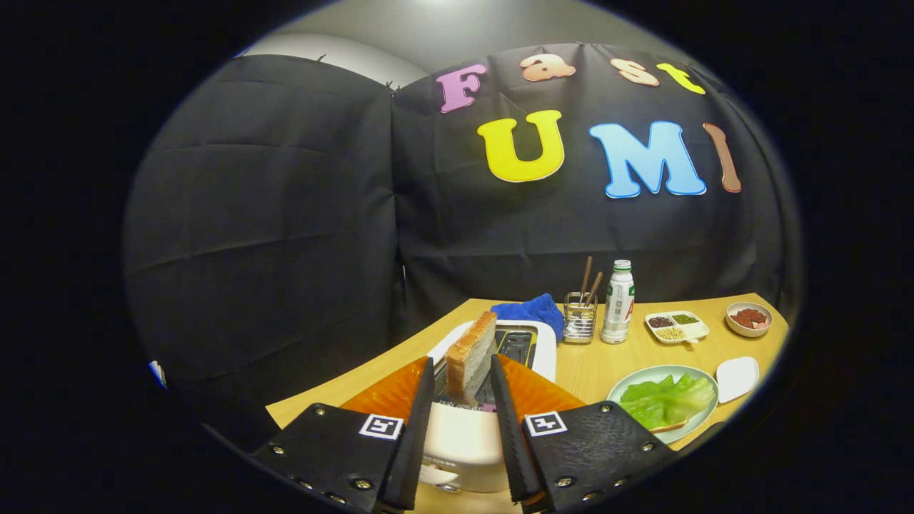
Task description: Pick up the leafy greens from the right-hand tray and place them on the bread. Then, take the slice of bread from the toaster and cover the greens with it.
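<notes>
walls: black cloth (271,235) | table: light wood (607,364) | ceiling: pale, lit

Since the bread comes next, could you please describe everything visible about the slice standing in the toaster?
The pale, brown-crusted slice of bread stands upright on edge in a slot of the white toaster, its upper part sticking out above the top. The crumb looks coarse and lightly toasted. It sits between the fingers of the open gripper; whether either finger touches it I cannot tell.

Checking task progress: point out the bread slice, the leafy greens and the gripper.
bread slice (471,353), gripper view, its crust side.
leafy greens (668,400), gripper view, leaf middle.
gripper (463,378), gripper view, gap between fingers flanking the slice.
</notes>
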Tool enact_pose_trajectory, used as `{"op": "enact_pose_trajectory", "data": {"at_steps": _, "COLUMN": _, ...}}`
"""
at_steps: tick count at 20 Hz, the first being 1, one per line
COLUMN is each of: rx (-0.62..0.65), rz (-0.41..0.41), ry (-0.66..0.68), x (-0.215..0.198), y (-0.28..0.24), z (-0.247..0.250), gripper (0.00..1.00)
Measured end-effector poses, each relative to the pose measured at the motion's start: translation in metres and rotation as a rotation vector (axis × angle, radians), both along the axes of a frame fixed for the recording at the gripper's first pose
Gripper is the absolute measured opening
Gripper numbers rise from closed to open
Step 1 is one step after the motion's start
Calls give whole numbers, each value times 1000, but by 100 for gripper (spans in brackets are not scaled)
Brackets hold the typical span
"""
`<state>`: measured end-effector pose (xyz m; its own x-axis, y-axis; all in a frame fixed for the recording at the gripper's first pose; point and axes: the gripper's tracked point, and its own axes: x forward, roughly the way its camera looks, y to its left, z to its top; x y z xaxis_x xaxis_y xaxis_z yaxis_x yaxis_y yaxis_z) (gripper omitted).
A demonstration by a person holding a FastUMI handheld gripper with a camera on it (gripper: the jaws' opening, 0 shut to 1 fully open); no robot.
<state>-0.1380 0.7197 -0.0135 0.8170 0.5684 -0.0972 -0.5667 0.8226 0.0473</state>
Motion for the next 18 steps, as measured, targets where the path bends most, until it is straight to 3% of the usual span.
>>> {"op": "enact_pose_trajectory", "data": {"at_steps": 5, "rx": -36, "rz": -53, "ry": -30, "x": 11, "y": 10, "z": 0, "gripper": 48}}
{"op": "enact_pose_trajectory", "data": {"at_steps": 9, "rx": -43, "rz": -43, "ry": -26, "x": 17, "y": 22, "z": -7, "gripper": 48}}
{"op": "enact_pose_trajectory", "data": {"at_steps": 12, "rx": -76, "rz": -77, "ry": -8, "x": 21, "y": 17, "z": -17, "gripper": 22}}
{"op": "enact_pose_trajectory", "data": {"at_steps": 13, "rx": -85, "rz": -94, "ry": -5, "x": 23, "y": 13, "z": -17, "gripper": 22}}
{"op": "enact_pose_trajectory", "data": {"at_steps": 15, "rx": -66, "rz": -80, "ry": -5, "x": 27, "y": 17, "z": -18, "gripper": 5}}
{"op": "enact_pose_trajectory", "data": {"at_steps": 18, "rx": -52, "rz": -76, "ry": -11, "x": 24, "y": 15, "z": -14, "gripper": 5}}
